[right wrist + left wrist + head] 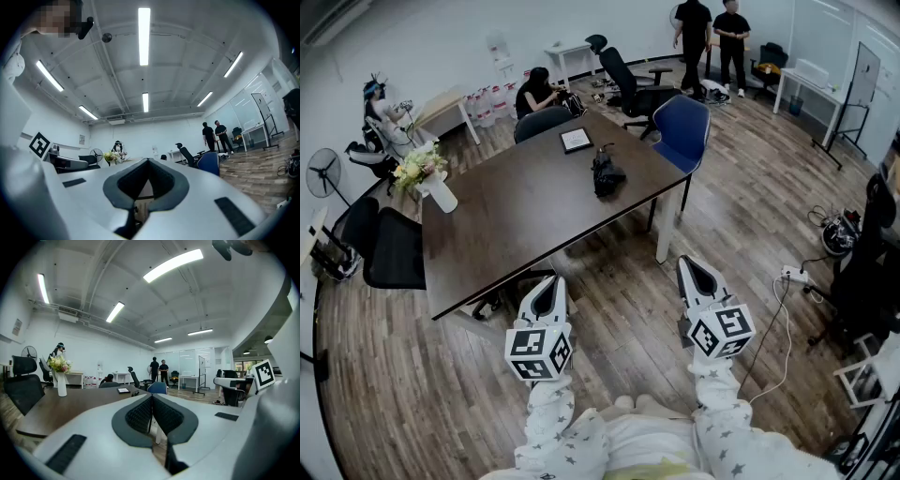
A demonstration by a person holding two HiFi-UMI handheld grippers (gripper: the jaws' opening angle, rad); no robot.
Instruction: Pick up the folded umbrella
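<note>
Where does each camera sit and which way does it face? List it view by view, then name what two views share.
Head view: on the person's head, looking steeply down at the table, folded umbrella and floor; left gripper, right gripper and both sleeves show.
Left gripper view: on the left gripper, looking about level over its shut jaws across the table.
Right gripper view: on the right gripper, looking level over its shut jaws into the room.
Shared: both gripper views show the flower vase.

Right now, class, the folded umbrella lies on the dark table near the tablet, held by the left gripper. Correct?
No. The folded umbrella lies on the dark table near the tablet, but the left gripper is shut on nothing, short of the table: see the head view.
</note>
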